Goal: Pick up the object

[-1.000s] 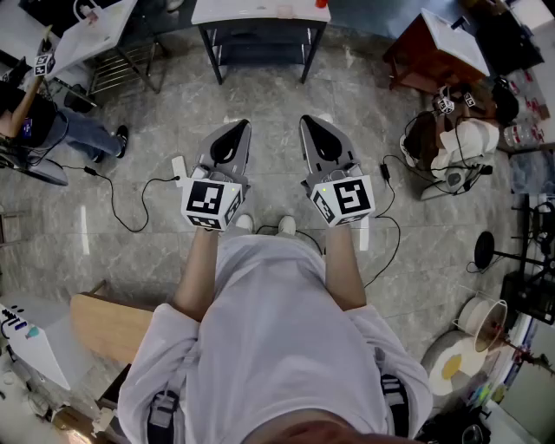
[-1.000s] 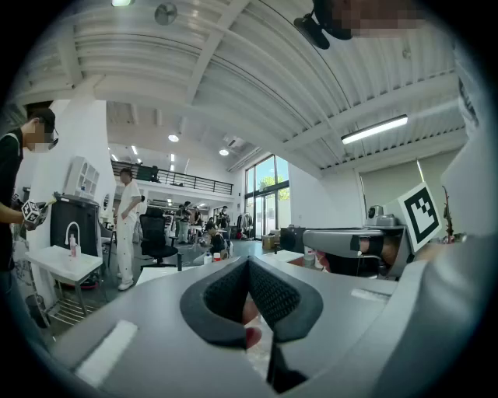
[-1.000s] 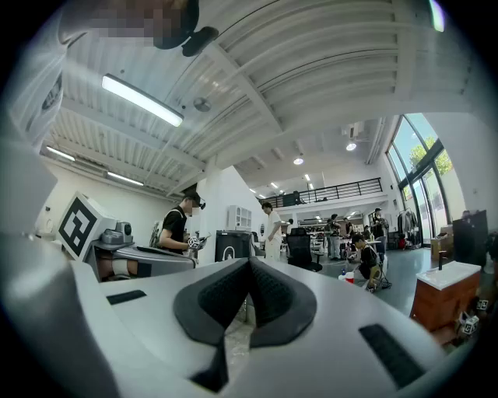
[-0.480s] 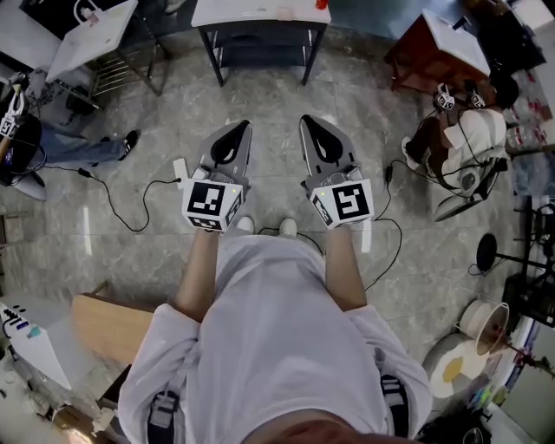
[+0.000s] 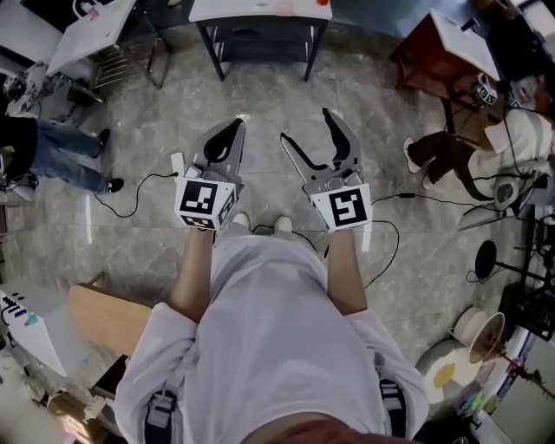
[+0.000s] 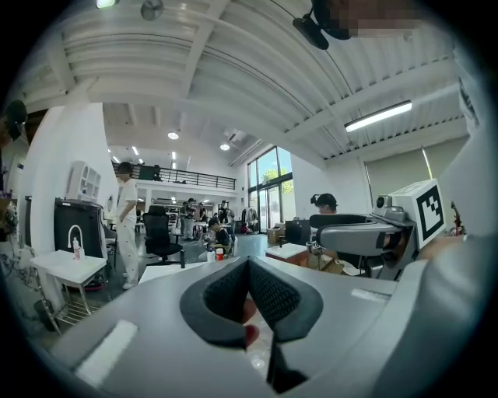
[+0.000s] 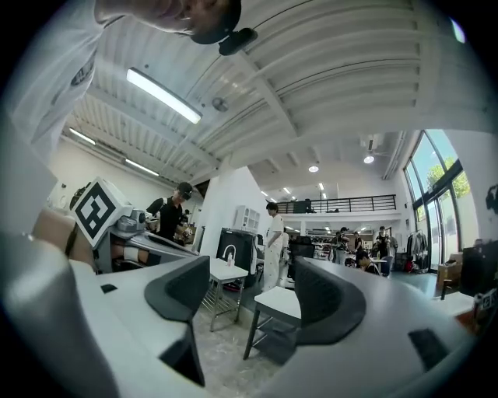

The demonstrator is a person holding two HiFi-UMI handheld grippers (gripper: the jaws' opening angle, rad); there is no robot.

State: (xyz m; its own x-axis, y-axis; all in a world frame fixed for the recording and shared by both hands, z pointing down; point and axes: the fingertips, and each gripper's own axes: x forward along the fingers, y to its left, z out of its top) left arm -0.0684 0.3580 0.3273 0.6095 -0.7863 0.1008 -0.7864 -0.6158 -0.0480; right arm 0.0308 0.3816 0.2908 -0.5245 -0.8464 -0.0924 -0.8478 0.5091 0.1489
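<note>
I see no clear object to pick up; both grippers hang over bare stone floor in front of the person's body. In the head view my left gripper is shut with nothing in it, and its pads meet in the left gripper view. My right gripper has its jaws apart and opening, with nothing between them; the right gripper view shows only floor and a table in the gap. A small white table with a red item on it stands ahead.
A seated person with cables is at the right. Another person is at the left. A cable runs across the floor near the left gripper. A wooden board lies lower left. A red-brown desk is at the upper right.
The right gripper's jaws have gone from shut to spread apart. The left gripper stays shut. The people at both sides have shifted.
</note>
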